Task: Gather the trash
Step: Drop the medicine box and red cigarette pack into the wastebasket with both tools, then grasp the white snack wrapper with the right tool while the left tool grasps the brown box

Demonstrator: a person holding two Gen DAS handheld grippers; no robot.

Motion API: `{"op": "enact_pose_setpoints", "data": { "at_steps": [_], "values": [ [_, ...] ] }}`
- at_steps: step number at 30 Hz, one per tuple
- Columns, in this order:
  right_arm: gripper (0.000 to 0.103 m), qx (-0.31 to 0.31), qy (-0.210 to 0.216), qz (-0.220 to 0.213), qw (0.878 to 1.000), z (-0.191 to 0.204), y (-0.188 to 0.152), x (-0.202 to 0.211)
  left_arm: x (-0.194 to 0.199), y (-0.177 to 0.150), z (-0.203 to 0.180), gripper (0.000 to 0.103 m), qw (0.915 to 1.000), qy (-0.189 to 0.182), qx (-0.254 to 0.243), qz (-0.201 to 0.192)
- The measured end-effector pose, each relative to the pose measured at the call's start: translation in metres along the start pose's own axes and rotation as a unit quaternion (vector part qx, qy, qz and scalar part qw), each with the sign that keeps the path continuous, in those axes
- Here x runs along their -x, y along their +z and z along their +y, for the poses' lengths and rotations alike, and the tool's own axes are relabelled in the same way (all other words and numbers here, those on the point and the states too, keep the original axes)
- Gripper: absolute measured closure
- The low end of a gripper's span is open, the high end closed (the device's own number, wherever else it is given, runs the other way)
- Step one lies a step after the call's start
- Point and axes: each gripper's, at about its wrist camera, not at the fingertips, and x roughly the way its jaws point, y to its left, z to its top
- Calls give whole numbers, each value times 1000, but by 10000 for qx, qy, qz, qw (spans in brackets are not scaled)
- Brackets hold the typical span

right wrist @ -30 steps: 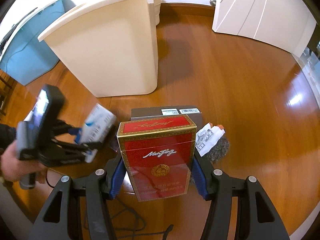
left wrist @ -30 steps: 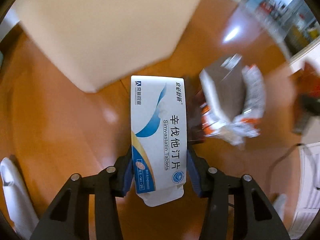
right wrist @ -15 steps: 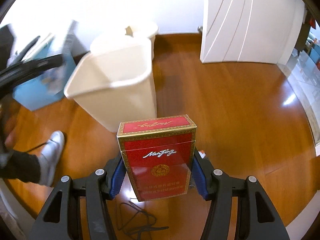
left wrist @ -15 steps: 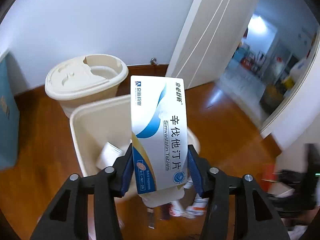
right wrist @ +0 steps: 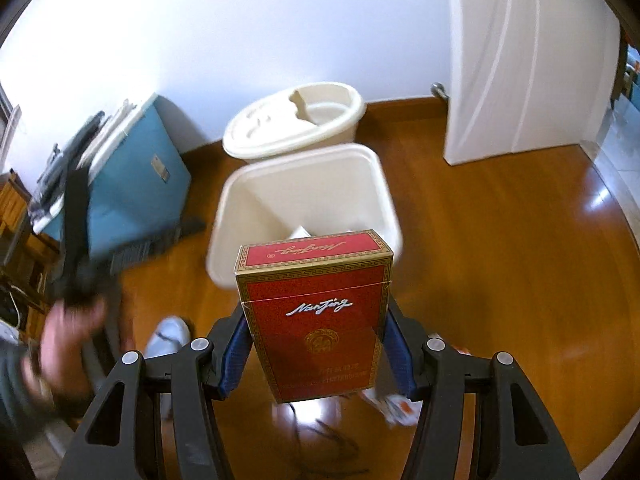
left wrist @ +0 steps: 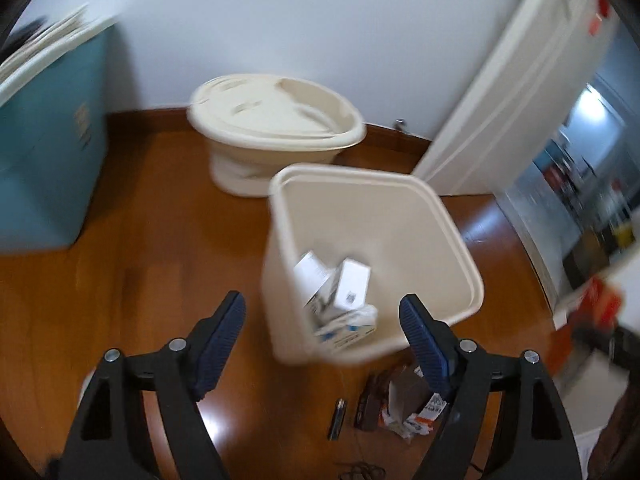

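My left gripper [left wrist: 322,332] is open and empty, above the near side of the cream square bin [left wrist: 460,240]. Several white boxes lie inside the bin, among them the blue-and-white medicine box [left wrist: 348,330]. My right gripper [right wrist: 316,344] is shut on a red cigarette pack [right wrist: 316,312], held upright in front of the same bin [right wrist: 244,200]. Loose trash lies on the wood floor below the left gripper: a crumpled wrapper and dark carton [left wrist: 408,408] and a small dark battery [left wrist: 338,420].
A round cream lidded bin [left wrist: 276,124] stands behind the square one. A teal box [left wrist: 44,148] is at the left, a white door [left wrist: 516,92] at the right. The person's hand holding the left gripper [right wrist: 68,332] shows at the left in the right wrist view, a shoe [right wrist: 168,336] below.
My left gripper has opened and the medicine box has dropped into the bin. My right gripper has risen with the red pack and come closer to the bin.
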Motion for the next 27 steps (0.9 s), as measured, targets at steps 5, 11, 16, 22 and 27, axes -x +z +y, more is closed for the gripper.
{"op": "enact_pose_setpoints", "data": {
  "at_steps": [5,11,16,22,27],
  "values": [
    [41,-90,57,-90,9999,31,46,-36,-2,-30,21,24,9996,173,-77,193],
    [41,-416,-13,98,9991,47,92,-98,-5,-37,44,24,9989,332,142,297],
    [33,-552,-273,520,9967,45,103,-143,-3,-40,37,24,9991,334,-100,251],
    [31,-704,-323,678,9947,29,88,-132,-12,-51,20,24,9956,555,-626,417],
    [30,-1025,-505,471,9923,-17,47,-78,-14,-61,5,24,9926,611,-913,523]
  ]
}}
